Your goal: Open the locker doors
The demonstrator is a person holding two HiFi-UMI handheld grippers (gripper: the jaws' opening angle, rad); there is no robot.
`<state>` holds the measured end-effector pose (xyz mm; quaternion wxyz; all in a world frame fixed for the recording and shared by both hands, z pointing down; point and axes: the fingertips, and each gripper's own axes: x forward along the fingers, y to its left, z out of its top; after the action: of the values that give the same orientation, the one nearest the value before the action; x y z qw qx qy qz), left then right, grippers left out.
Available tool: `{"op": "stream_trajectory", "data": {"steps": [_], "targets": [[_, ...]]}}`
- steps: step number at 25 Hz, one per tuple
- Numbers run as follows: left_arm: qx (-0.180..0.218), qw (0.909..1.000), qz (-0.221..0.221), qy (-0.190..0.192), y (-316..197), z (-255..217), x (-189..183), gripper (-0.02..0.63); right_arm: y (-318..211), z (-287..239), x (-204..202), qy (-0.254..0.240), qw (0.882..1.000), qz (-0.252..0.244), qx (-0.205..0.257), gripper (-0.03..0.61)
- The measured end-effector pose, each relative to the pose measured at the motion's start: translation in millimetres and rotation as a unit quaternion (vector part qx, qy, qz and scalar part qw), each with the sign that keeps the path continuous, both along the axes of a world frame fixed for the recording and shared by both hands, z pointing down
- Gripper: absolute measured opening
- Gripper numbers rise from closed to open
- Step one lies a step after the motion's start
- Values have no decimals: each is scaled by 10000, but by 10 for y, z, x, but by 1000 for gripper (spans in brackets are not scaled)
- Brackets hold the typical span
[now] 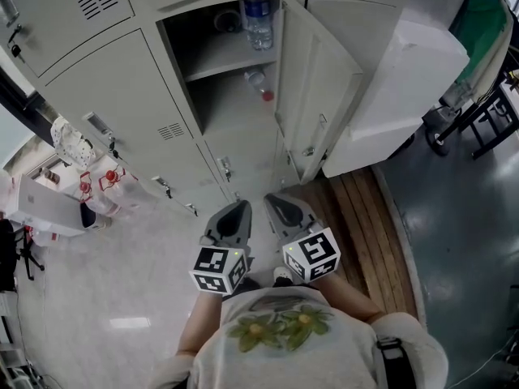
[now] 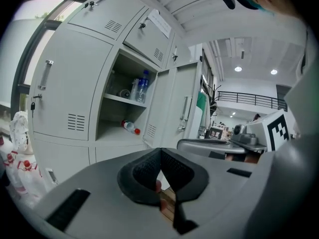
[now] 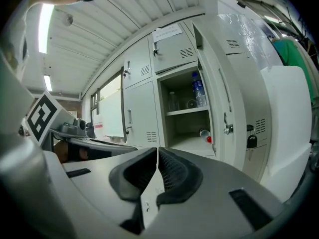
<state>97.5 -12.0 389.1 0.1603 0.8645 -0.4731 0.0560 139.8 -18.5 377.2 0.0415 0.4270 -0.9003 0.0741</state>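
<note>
The grey lockers fill the far side of the head view. One middle door (image 1: 318, 87) stands swung open to the right, baring a compartment (image 1: 231, 63) with an upright water bottle (image 1: 258, 23) on its shelf and a red-capped bottle (image 1: 258, 83) lying below. The door to its left (image 1: 122, 96) is closed, and so is the lower one (image 1: 243, 164). My left gripper (image 1: 229, 217) and right gripper (image 1: 284, 209) hang side by side in front of my chest, well short of the lockers. Both are shut with nothing between their pads (image 2: 172, 168) (image 3: 172, 171). The open door (image 3: 219, 83) shows at the right of the right gripper view.
A big white block (image 1: 397, 87) leans against the lockers just right of the open door. Wooden boards (image 1: 365, 225) lie on the floor under it. Bags with red-capped bottles (image 1: 97, 189) sit at the left, and a black wheeled frame (image 1: 486, 112) stands at the far right.
</note>
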Motion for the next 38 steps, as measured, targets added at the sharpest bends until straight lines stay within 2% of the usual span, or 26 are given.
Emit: {"op": "stream_trajectory", "data": {"steps": [9, 18, 22, 28, 31, 38], "targets": [[-170, 9994, -297, 77, 35, 179, -442, 29, -4, 212, -501, 134, 9988, -395, -256, 37], [-214, 9991, -355, 67, -11, 311, -961, 29, -85, 512, -1012, 177, 9978, -439, -471, 37], [-289, 9990, -317, 112, -37, 420, -1238, 29, -180, 725, -1262, 195, 9977, -304, -573, 37], [-403, 9990, -166, 67, -57, 685, -1611, 29, -363, 880, -1552, 247, 9985, 86, -485, 37], [-473, 9987, -134, 115, -91, 796, -1680, 29, -404, 981, -1634, 363, 9980, 142, -505, 37], [-544, 9984, 8, 182, -196, 946, -1653, 29, -537, 1330, -1701, 503, 9947, 117, -885, 38]]}}
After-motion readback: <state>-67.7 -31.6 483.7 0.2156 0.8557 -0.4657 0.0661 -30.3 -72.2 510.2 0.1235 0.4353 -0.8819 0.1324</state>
